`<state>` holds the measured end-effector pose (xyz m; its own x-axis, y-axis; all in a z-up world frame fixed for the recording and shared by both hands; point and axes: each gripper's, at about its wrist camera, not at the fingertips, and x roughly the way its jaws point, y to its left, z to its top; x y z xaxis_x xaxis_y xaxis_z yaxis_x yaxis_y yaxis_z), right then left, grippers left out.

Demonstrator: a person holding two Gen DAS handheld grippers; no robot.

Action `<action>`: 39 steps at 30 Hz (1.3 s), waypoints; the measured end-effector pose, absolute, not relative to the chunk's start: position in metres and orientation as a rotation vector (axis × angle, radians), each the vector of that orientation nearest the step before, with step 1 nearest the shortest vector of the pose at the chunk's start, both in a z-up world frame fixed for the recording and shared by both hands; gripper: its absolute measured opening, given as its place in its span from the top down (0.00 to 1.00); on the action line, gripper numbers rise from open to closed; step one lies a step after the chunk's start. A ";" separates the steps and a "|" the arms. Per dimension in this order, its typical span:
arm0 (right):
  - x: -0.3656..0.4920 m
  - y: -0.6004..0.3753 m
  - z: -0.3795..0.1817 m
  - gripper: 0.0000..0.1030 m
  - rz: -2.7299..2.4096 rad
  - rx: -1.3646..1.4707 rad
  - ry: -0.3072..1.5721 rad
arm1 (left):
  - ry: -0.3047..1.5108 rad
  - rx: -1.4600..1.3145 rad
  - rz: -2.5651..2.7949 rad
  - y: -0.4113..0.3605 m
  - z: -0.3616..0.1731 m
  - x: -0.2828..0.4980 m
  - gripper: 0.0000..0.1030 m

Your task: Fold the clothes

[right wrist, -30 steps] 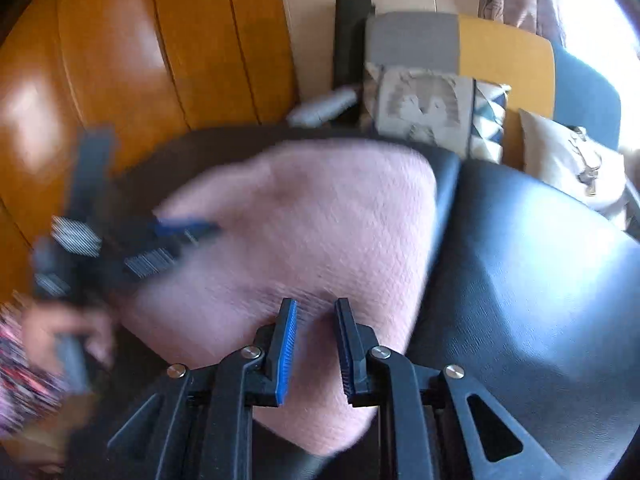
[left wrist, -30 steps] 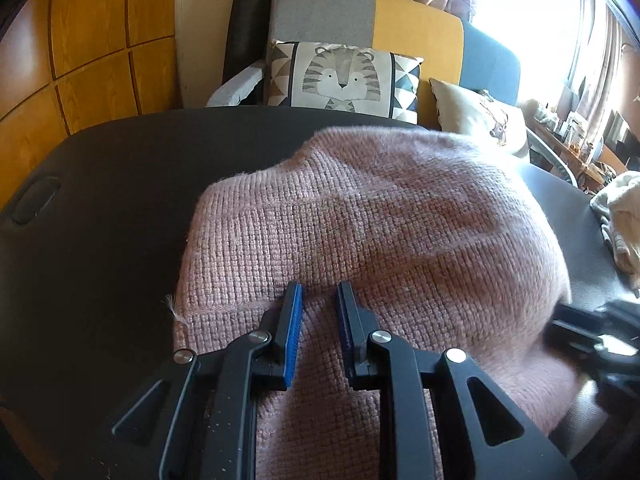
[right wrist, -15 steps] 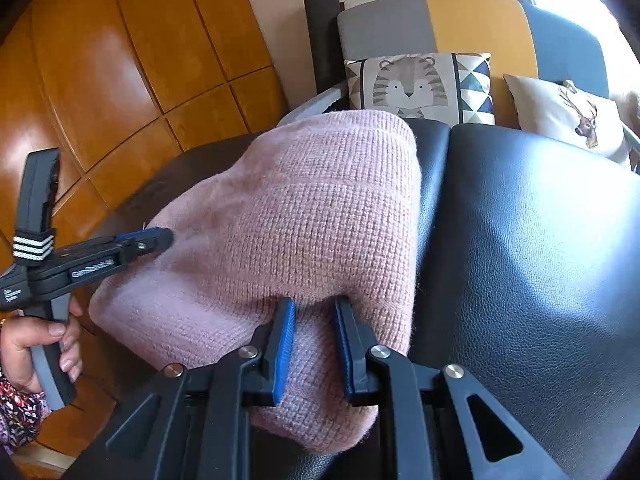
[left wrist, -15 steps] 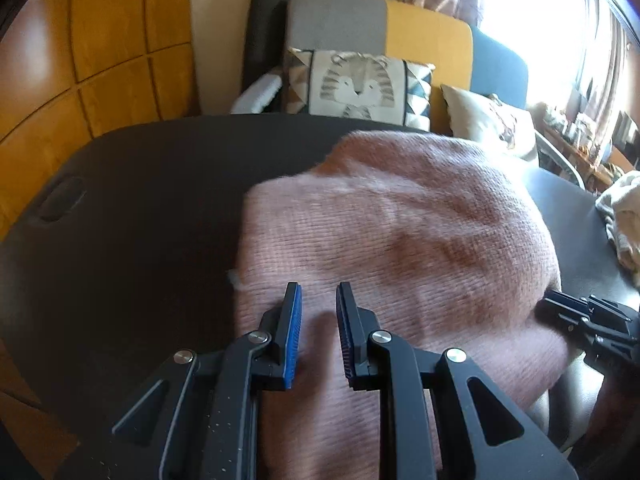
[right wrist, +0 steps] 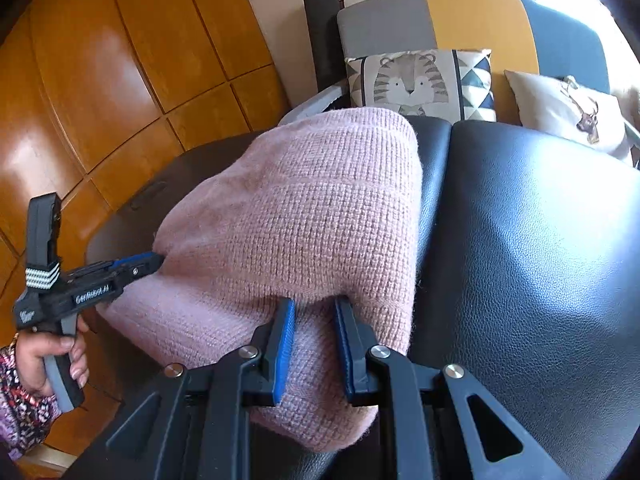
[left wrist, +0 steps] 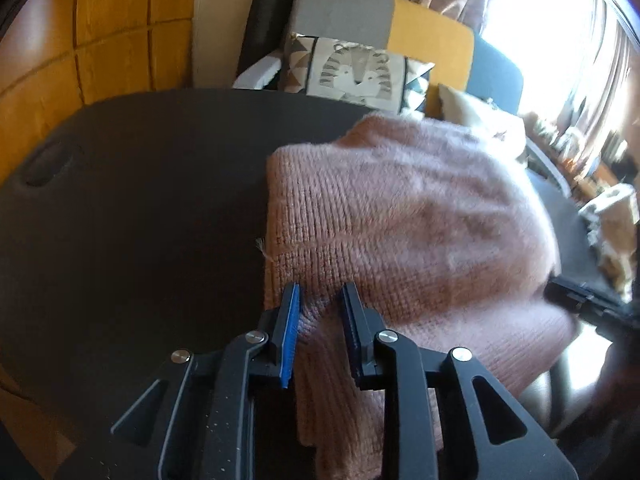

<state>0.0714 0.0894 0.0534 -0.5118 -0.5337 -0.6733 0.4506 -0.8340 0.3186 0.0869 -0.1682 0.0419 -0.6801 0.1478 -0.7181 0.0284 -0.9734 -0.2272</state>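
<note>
Folded pink sweater (right wrist: 304, 216) lies on black worktop (right wrist: 540, 260). Right tongs (right wrist: 314, 316) clamp its near edge; left tongs (left wrist: 320, 304), jaws just opening, have knit between them.

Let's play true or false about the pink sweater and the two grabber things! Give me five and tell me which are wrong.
1. The pink sweater lies on a black padded surface. True.
2. The right gripper has sweater knit between its fingers. True.
3. The left gripper is far away from the sweater. False: knit sits between its fingers too, and its jaws have just been opening a little.
4. The cushion behind the sweater shows an elephant. False: it shows a striped tiger face.
5. The panels beside the black surface are blue. False: they are shiny orange-brown wood.
</note>
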 end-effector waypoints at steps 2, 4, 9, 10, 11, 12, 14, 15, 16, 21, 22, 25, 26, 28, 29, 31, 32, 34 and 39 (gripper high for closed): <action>0.071 0.103 0.061 0.80 -2.279 1.090 -0.246 | -0.432 -1.174 2.773 -0.180 0.050 0.086 0.69; 0.072 0.121 0.071 0.80 -2.273 1.063 -0.333 | -0.554 -1.130 2.747 -0.195 0.056 0.084 0.49; 0.066 0.149 0.071 0.78 -2.276 1.100 -0.452 | -0.719 -1.143 2.737 -0.212 0.054 0.074 0.40; 0.063 0.152 0.069 0.77 -2.269 1.122 -0.475 | -0.739 -1.159 2.722 -0.214 0.053 0.072 0.40; 0.061 0.156 0.066 0.77 -2.262 1.143 -0.497 | -0.759 -1.176 2.706 -0.215 0.051 0.070 0.40; 0.059 0.159 0.064 0.77 -2.254 1.164 -0.520 | -0.762 -1.191 2.698 -0.216 0.050 0.070 0.40; 0.058 0.160 0.059 0.76 -2.234 1.183 -0.544 | -0.735 -1.222 2.691 -0.214 0.048 0.069 0.40; 0.057 0.159 0.057 0.76 -2.221 1.190 -0.552 | -0.719 -1.235 2.686 -0.214 0.047 0.067 0.40; 0.057 0.158 0.055 0.75 -2.209 1.198 -0.560 | -0.700 -1.246 2.676 -0.213 0.046 0.066 0.40; 0.047 0.150 0.055 0.57 -2.126 1.233 -0.549 | -0.670 -1.289 2.600 -0.215 0.041 0.057 0.40; 0.045 0.150 0.057 0.50 -2.131 1.233 -0.544 | -0.682 -1.289 2.584 -0.215 0.041 0.055 0.40; 0.039 0.152 0.062 0.40 -2.134 1.235 -0.551 | -0.706 -1.299 2.554 -0.218 0.040 0.048 0.40; 0.037 0.153 0.063 0.39 -2.133 1.237 -0.558 | -0.698 -1.312 2.540 -0.218 0.040 0.044 0.40; 0.031 0.153 0.063 0.39 -2.121 1.251 -0.574 | -0.685 -1.342 2.517 -0.216 0.037 0.037 0.40; 0.028 0.153 0.062 0.38 -2.115 1.258 -0.582 | -0.682 -1.355 2.497 -0.216 0.036 0.034 0.40; 0.020 0.151 0.060 0.38 -2.101 1.285 -0.572 | -0.682 -1.379 2.451 -0.214 0.032 0.028 0.40; 0.017 0.150 0.059 0.38 -2.094 1.299 -0.567 | -0.684 -1.393 2.420 -0.212 0.030 0.025 0.40; 0.009 0.147 0.054 0.38 -2.067 1.332 -0.571 | -0.666 -1.420 2.386 -0.209 0.025 0.019 0.40; -0.005 0.147 0.035 0.37 -1.957 1.338 -0.746 | -0.671 -1.429 2.352 -0.209 0.017 0.012 0.33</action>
<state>-0.0051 0.1467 0.0353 -0.2731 -0.7699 -0.5767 0.1909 -0.6310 0.7520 0.0125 -0.2095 0.0171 -0.4559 0.4860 -0.7457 -0.0195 -0.8430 -0.5375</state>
